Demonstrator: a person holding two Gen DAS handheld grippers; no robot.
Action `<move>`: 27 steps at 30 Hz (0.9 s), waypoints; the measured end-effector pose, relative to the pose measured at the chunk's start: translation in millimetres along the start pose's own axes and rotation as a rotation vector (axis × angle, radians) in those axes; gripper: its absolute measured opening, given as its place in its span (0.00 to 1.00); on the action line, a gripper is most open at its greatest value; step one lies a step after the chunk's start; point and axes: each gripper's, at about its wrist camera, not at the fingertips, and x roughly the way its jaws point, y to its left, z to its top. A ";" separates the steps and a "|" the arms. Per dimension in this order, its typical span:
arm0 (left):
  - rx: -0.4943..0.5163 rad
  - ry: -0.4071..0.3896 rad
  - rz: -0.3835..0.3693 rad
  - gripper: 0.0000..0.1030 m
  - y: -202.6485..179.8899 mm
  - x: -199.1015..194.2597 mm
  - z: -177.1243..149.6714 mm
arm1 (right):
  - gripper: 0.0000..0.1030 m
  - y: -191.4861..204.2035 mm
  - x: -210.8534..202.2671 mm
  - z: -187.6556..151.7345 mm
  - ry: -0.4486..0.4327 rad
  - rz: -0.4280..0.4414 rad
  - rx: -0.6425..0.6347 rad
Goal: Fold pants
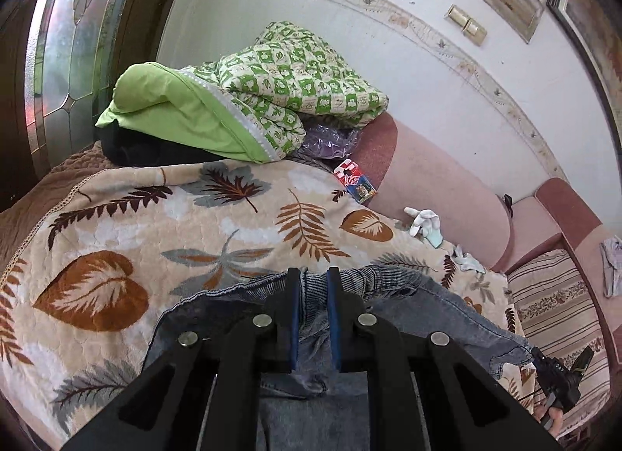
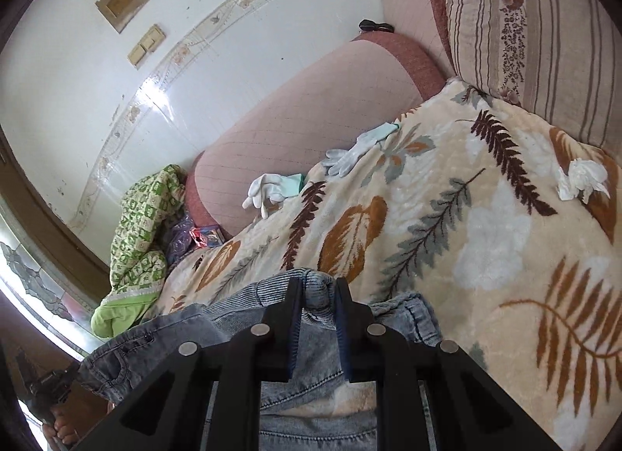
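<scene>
The left claw occupies the 6 o'clock position of the left wrist view, its two blue-padded fingers closed on a bunched fold of the pants at the ribbed waistband. The right claw sits at 6 o'clock in the right wrist view and likewise pinches a fold of the pants between its pads.

The pants, grey-blue denim, lie on the leaf-patterned blanket that covers the sofa, spreading from each claw toward 4 o'clock in the left view and toward 8 o'clock in the right view.

A green checked quilt is heaped at 12 o'clock in the left view. White gloves rest at the blanket's edge against the pink backrest, at 11 o'clock in the right view. A striped cushion stands at 1 o'clock, and crumpled tissue lies on the blanket at 2 o'clock.
</scene>
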 end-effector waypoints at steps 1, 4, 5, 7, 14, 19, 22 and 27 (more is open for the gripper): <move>-0.012 -0.009 -0.004 0.12 6.0 -10.3 -5.8 | 0.16 -2.5 -8.2 -3.4 -0.009 0.010 0.007; -0.045 -0.019 -0.005 0.12 26.0 -35.8 -23.2 | 0.16 -11.3 -32.9 -15.2 -0.037 0.027 0.028; -0.047 -0.017 0.003 0.12 31.6 -41.7 -29.3 | 0.16 -14.9 -41.3 -19.5 -0.045 0.029 0.036; -0.034 0.002 0.034 0.12 42.7 -49.9 -41.4 | 0.16 -23.4 -56.5 -26.8 -0.059 0.028 0.053; -0.038 0.160 0.136 0.12 94.7 -51.1 -79.5 | 0.17 -68.0 -95.5 -60.7 0.034 0.016 0.078; -0.038 0.305 0.232 0.13 114.9 -28.9 -104.7 | 0.20 -101.2 -107.3 -95.5 0.224 -0.109 0.022; -0.015 0.315 0.279 0.14 113.2 -28.8 -108.8 | 0.20 -131.0 -122.3 -97.5 0.262 -0.116 0.096; 0.031 0.243 0.415 0.16 104.6 -48.3 -99.1 | 0.25 -139.2 -147.6 -80.2 0.139 -0.097 0.164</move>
